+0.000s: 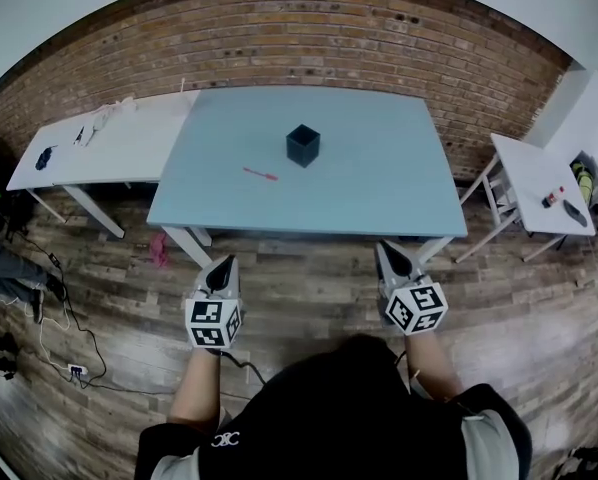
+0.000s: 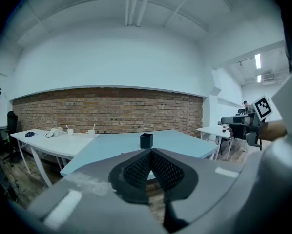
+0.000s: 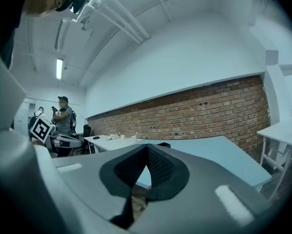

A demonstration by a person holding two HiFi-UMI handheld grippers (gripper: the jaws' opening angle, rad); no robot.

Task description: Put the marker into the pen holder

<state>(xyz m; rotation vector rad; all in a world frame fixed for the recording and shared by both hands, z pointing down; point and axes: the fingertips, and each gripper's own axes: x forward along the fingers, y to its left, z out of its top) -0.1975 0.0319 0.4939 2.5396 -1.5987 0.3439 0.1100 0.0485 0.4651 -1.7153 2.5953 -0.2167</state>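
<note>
A thin red marker point(image 1: 260, 174) lies flat on the light blue table point(image 1: 379, 188), a little in front and to the left of the black square pen holder point(image 1: 303, 145). Both grippers hover over the wooden floor, short of the table's near edge and well apart from both objects. My left gripper point(image 1: 225, 262) is shut and holds nothing; in the left gripper view its pads meet point(image 2: 150, 151) with the pen holder point(image 2: 146, 140) straight ahead. The right gripper point(image 1: 385, 248) is likewise shut and empty point(image 3: 146, 146), with the pen holder point(image 3: 164, 145) just beyond its tips.
A white table point(image 1: 109, 143) with cups and small items adjoins the blue one on the left. A small white table point(image 1: 539, 183) with a bottle stands at the right. Cables and a power strip point(image 1: 76, 370) lie on the floor at left. A person point(image 3: 64, 121) stands far off.
</note>
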